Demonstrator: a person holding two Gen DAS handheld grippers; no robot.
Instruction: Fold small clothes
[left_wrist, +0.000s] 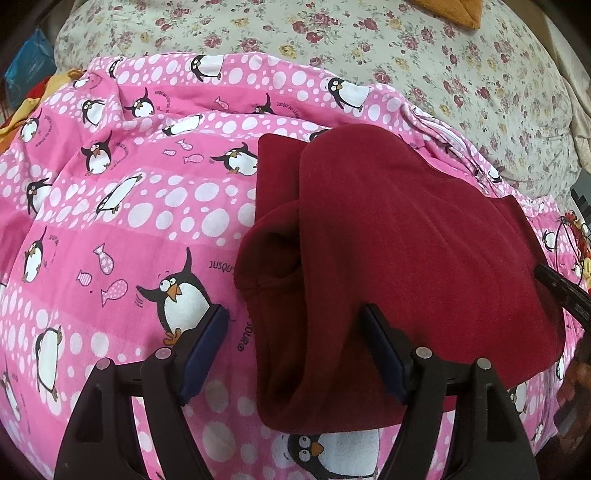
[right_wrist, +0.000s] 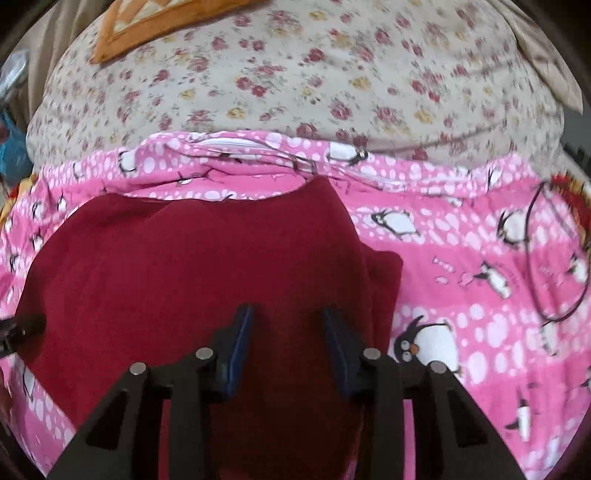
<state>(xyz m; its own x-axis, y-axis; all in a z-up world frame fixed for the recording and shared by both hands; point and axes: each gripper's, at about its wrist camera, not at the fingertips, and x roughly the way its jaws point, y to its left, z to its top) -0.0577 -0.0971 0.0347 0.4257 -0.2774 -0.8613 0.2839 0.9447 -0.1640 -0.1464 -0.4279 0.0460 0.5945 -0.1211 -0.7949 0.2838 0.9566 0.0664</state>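
The left gripper (left_wrist: 295, 325) tilts steeply down over the bed, its jaws spread wide and released, straddling the left edge of the dark red garment (left_wrist: 399, 236). The right gripper (right_wrist: 288, 328) also angles down, jaws partly apart above the same garment, gripping nothing. The garment lies partly folded on the pink penguin blanket (left_wrist: 122, 206), ahead of both grippers.
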